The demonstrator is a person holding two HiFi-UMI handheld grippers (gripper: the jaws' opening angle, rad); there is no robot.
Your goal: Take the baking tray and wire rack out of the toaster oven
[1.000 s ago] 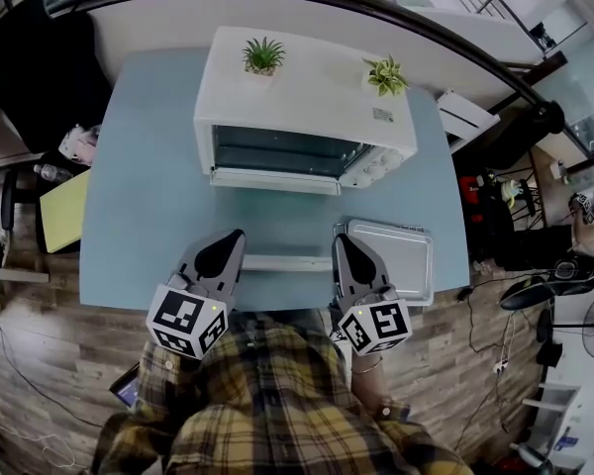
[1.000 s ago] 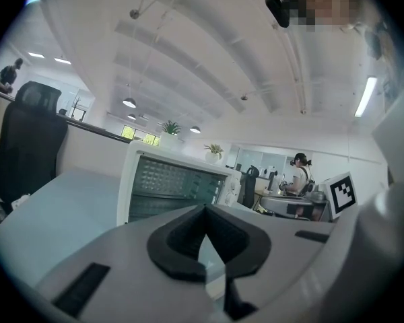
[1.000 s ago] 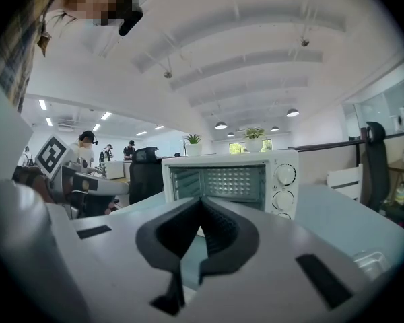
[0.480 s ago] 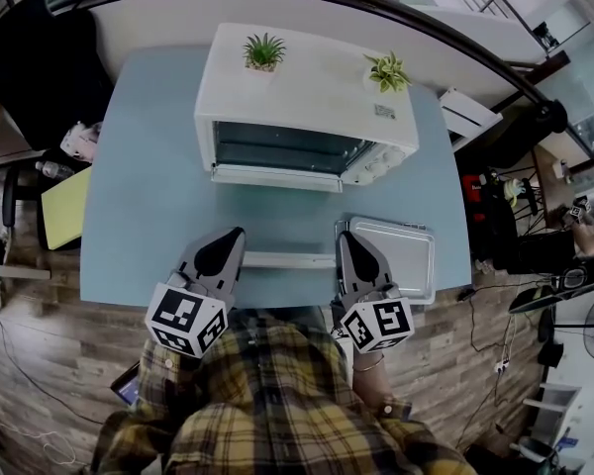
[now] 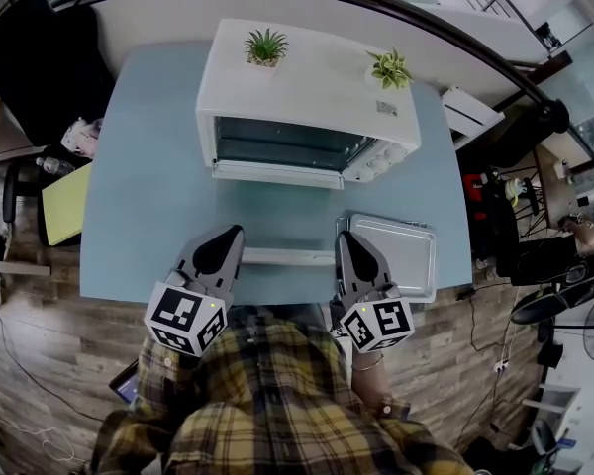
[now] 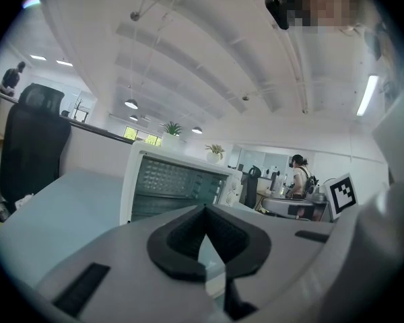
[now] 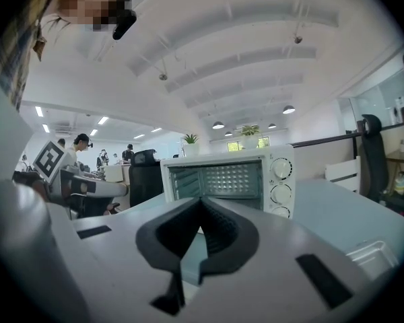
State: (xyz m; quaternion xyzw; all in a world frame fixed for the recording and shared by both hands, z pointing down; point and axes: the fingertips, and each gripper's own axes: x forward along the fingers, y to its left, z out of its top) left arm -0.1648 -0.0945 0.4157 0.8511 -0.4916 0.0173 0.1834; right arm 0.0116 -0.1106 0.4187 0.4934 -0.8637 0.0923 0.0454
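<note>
Nothing in the scene has changed over the last second. Your 2 grippers sit where they were at the near edge of the table (image 5: 139,196), and only your head camera has drifted a touch.

Your left gripper (image 5: 236,236) is closed on nothing; its own view shows the pads meeting at the tips. Your right gripper (image 5: 341,237) is the same, tips together and empty. Both point toward the far side, at the toaster oven (image 5: 307,87).

The oven stands at the far middle of the table with its door dropped open toward you. The pale door handle (image 5: 287,257) lies between your 2 grippers.

The baking tray (image 5: 401,257) is already out. It lies flat on the table at the near right, just beside your right gripper, so 1 of the 2 items looks done.

The wire rack is the open question, as no rack shows on the table. The left gripper view has horizontal lines low in the cavity, which may be the rack, but you cannot tell them from heating bars at this distance.

The stillness reads as a pause between steps, with the rack probably next. You would need to open a gripper before reaching in, and pass over the lowered door without pressing on it.
</note>
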